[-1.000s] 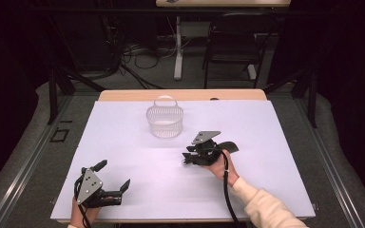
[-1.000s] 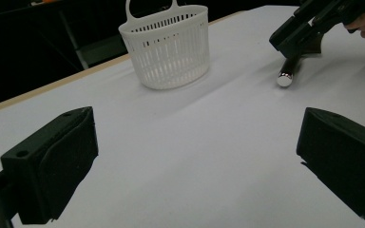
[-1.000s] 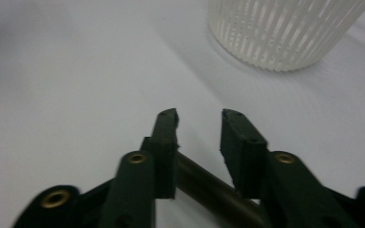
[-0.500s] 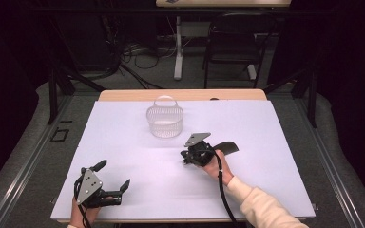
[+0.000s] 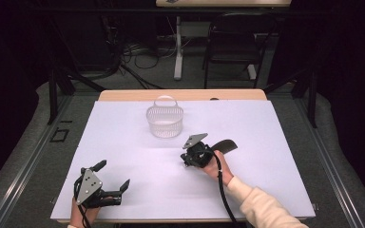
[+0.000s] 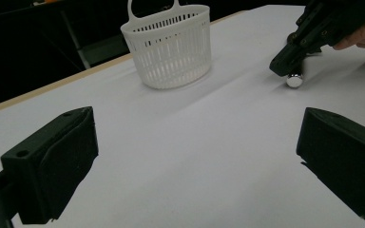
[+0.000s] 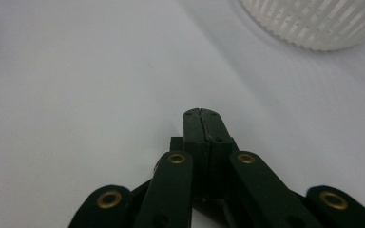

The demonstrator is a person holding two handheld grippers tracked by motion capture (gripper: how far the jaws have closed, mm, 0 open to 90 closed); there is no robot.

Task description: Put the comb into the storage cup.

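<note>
Right claw (image 5: 188,160), jaws pressed together and gripping nothing, tips down at a small silver ball (image 6: 294,80) on the tabletop (image 5: 275,142), likely to nudge it; white basket (image 5: 165,120) just beyond; left claw (image 5: 111,178) rests wide open and empty.

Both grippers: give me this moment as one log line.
left gripper: open, resting | right gripper: shut beside small shiny metal ball | white slotted plastic basket: upright

High view is looking forward and down from above the near edge, taking in the whole table (image 5: 275,133). Left gripper view is sitting low, facing across toward the basket (image 6: 171,45). Right gripper view is pressing close to the surface, sharing the basket's base (image 7: 313,23).
</note>
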